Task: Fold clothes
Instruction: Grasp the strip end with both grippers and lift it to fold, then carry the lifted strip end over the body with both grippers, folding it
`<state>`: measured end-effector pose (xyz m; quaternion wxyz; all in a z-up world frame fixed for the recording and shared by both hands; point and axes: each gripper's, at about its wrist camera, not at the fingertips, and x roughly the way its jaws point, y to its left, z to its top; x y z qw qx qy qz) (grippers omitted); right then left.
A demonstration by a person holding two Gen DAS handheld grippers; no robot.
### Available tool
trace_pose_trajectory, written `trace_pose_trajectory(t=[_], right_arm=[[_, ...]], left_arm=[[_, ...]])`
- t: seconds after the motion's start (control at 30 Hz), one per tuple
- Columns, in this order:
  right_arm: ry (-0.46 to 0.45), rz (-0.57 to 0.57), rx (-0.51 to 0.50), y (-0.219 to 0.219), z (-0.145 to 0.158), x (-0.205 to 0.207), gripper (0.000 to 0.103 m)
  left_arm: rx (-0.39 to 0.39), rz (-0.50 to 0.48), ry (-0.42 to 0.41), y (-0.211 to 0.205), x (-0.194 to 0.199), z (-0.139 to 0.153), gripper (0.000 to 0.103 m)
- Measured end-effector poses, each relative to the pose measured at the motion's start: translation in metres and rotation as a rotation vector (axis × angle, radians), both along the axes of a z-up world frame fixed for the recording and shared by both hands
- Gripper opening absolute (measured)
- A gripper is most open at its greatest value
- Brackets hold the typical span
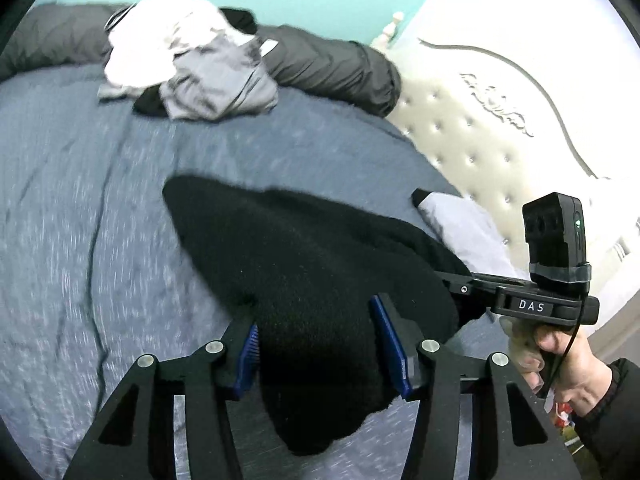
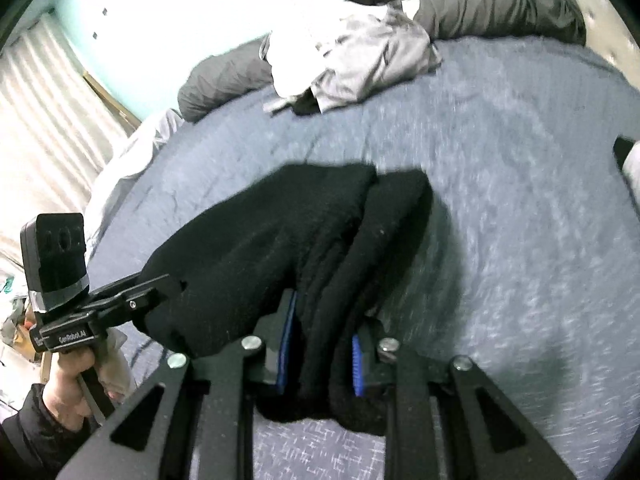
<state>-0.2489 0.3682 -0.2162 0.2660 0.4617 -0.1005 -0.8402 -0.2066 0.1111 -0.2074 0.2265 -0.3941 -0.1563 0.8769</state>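
A thick black garment (image 1: 304, 248) hangs bunched above the blue bedspread (image 1: 80, 200), held up at two ends. In the left wrist view my left gripper (image 1: 320, 350) has its blue pads (image 1: 390, 344) wide apart, and the bulky cloth fills the gap between them. My right gripper (image 1: 456, 286) comes in from the right, its tips buried in the cloth. In the right wrist view my right gripper (image 2: 323, 352) is shut on several folds of the black garment (image 2: 280, 232). My left gripper (image 2: 160, 286) grips its left end, with a person's hand on the handle.
A loose pile of white and grey clothes (image 1: 188, 64) (image 2: 352, 52) lies at the far side of the bed, against a rolled dark grey duvet (image 1: 336, 68). A pale folded item (image 1: 464, 224) sits near the tufted headboard (image 1: 480, 128). A curtain (image 2: 40, 100) hangs beyond the bed's left side.
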Motion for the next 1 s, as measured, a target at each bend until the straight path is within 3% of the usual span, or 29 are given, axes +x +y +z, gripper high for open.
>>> trace_pose_trajectory(t=[0.17, 0.43, 0.7, 1.0], right_arm=[[0.057, -0.002, -0.002, 0.026, 0.045, 0.005, 0.022], [0.132, -0.038, 0.026, 0.089, 0.106, 0.012, 0.022], [0.184, -0.096, 0.068, 0.160, 0.142, 0.013, 0.022], [0.228, -0.171, 0.094, 0.249, 0.175, -0.008, 0.022]], left_arm=[[-0.012, -0.010, 0.050, 0.017, -0.003, 0.042, 0.056], [-0.014, -0.068, 0.109, 0.087, -0.012, 0.098, 0.056], [-0.011, -0.130, 0.144, 0.166, -0.027, 0.128, 0.056], [-0.019, -0.187, 0.186, 0.265, -0.074, 0.158, 0.056]])
